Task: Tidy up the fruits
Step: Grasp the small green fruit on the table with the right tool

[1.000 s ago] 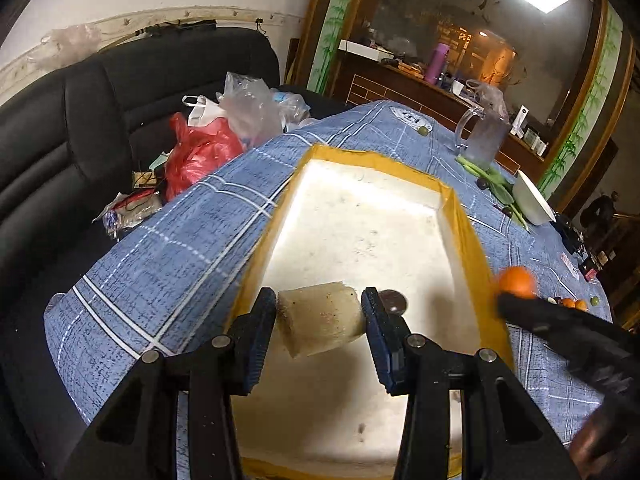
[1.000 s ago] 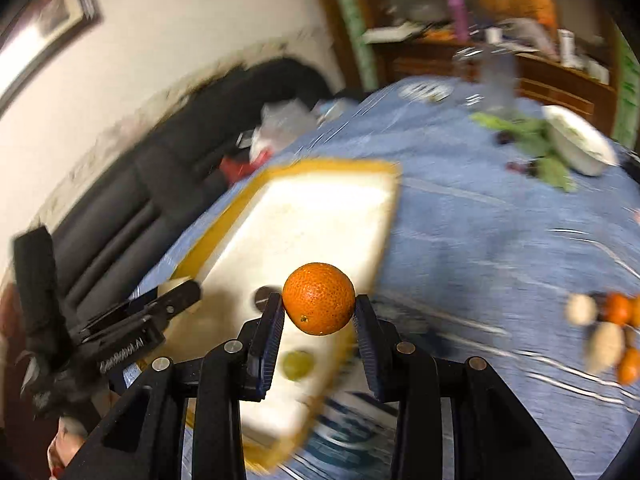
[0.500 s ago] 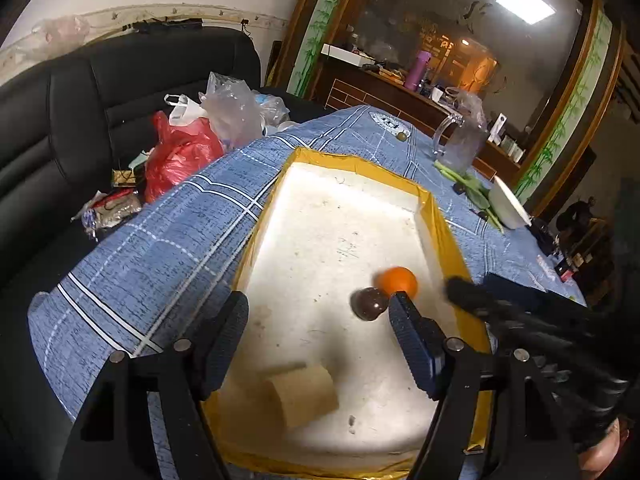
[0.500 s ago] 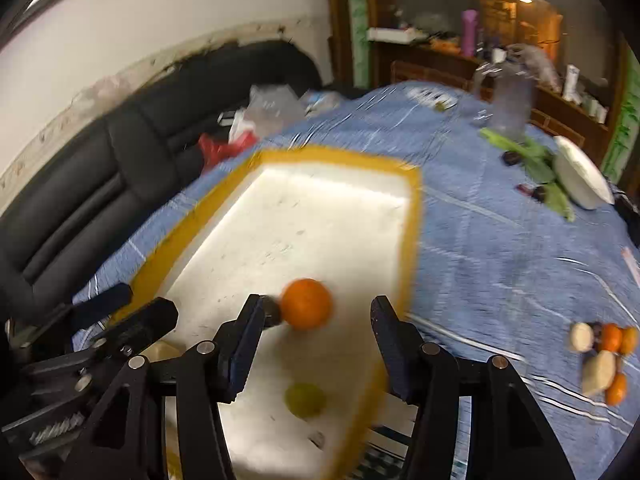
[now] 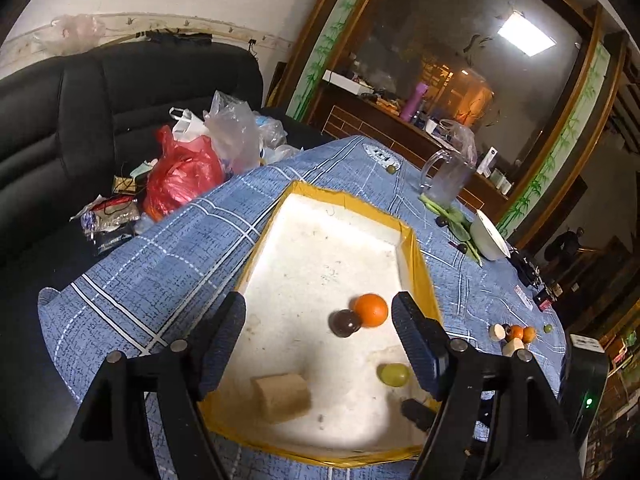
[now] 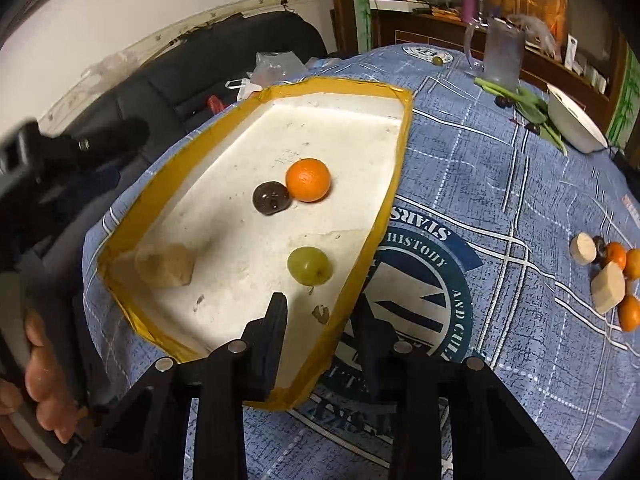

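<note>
A white tray with a yellow rim [image 5: 416, 256] [image 6: 400, 152] lies on the blue checked tablecloth. In it lie an orange [image 5: 371, 310] [image 6: 308, 180], a dark round fruit [image 5: 345, 323] [image 6: 271, 198] touching it, a green grape [image 5: 394, 374] [image 6: 309, 266] and a pale cut chunk [image 5: 283, 397] [image 6: 165, 266]. My left gripper [image 5: 320, 340] is open and empty above the tray's near end. My right gripper [image 6: 320, 332] is open and empty over the tray's near right rim.
More fruit pieces [image 6: 612, 272] [image 5: 514, 336] lie on the cloth to the right. A glass jug [image 6: 500, 56], green leaves [image 6: 528, 100] and a white bowl [image 6: 576, 122] stand at the far side. Plastic bags [image 5: 192, 164] sit on the black sofa at left.
Both grippers opened: the left dropped the pale chunk into the tray, the right dropped the orange beside the dark fruit. Both grippers then pulled back toward the near end.
</note>
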`<action>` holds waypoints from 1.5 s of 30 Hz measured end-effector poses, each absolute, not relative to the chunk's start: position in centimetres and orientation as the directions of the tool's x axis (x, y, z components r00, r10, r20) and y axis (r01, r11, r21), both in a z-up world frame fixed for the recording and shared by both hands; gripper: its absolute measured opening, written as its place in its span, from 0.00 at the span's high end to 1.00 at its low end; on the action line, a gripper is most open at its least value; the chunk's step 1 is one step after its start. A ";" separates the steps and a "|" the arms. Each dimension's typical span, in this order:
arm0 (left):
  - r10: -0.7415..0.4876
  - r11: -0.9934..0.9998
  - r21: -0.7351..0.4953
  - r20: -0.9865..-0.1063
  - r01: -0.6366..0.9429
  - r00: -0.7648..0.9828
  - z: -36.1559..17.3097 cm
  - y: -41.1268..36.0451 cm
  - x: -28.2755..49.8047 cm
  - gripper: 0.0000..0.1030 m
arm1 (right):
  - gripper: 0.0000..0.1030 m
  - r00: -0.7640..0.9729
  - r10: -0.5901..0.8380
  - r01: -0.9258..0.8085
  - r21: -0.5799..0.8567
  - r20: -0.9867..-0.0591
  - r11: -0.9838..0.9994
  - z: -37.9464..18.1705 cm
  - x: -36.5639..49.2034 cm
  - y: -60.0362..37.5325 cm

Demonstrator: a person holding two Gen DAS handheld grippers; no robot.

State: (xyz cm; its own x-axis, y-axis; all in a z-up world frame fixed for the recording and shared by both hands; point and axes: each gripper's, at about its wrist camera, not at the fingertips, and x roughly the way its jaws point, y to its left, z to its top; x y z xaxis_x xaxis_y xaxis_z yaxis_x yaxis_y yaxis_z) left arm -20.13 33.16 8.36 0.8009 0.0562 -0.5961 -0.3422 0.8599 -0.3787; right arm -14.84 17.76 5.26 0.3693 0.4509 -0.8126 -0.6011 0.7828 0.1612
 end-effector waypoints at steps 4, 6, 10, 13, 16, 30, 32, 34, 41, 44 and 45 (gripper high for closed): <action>0.049 0.869 -0.373 -0.590 -0.326 0.806 9.0 32.1 -19.9 0.27 | 0.65 0.347 0.470 -0.621 0.177 -0.811 0.764 5.2 -15.8 17.9; 0.038 0.880 -0.362 -0.590 -0.307 0.806 9.4 31.2 -19.7 0.27 | 0.65 0.351 0.482 -0.619 0.187 -0.803 0.763 5.4 -16.0 17.5; 0.014 0.908 -0.334 -0.581 -0.254 0.813 10.7 28.6 -19.3 0.26 | 0.65 0.357 0.547 -0.600 0.263 -0.757 0.756 6.8 -15.7 14.9; -0.021 0.925 -0.324 -0.570 -0.200 0.822 11.7 26.4 -18.7 0.22 | 0.63 0.409 0.555 -0.572 0.270 -0.724 0.774 8.5 -15.1 11.5; -0.078 0.942 -0.311 -0.560 -0.123 0.825 12.3 23.2 -17.5 0.19 | 0.63 0.472 0.513 -0.502 0.259 -0.717 0.825 9.1 -13.8 6.7; -0.396 0.896 -0.414 -0.586 0.159 0.707 7.8 7.8 -3.5 0.19 | 0.64 0.645 0.087 0.124 0.217 -0.759 0.968 7.2 -0.2 -24.7; -0.377 0.905 -0.400 -0.594 0.146 0.711 6.6 7.2 -2.0 0.19 | 0.64 0.641 0.065 0.165 0.221 -0.765 0.961 6.8 1.7 -26.5; -0.375 0.908 -0.394 -0.608 0.144 0.700 5.1 7.2 -1.5 0.19 | 0.64 0.631 0.020 0.196 0.184 -0.775 0.963 6.2 4.0 -27.3; -0.349 0.921 -0.363 -0.601 0.144 0.719 5.1 8.4 -1.3 0.19 | 0.64 0.576 -0.060 0.277 0.125 -0.815 0.953 2.6 11.5 -29.3; -0.351 0.920 -0.363 -0.603 0.145 0.716 5.2 8.6 -1.0 0.19 | 0.64 0.544 -0.087 0.289 0.089 -0.835 0.953 1.2 13.0 -29.0; -0.363 0.915 -0.374 -0.605 0.150 0.708 5.1 8.6 -0.9 0.19 | 0.64 0.550 -0.120 0.290 0.054 -0.827 0.956 1.2 13.2 -28.5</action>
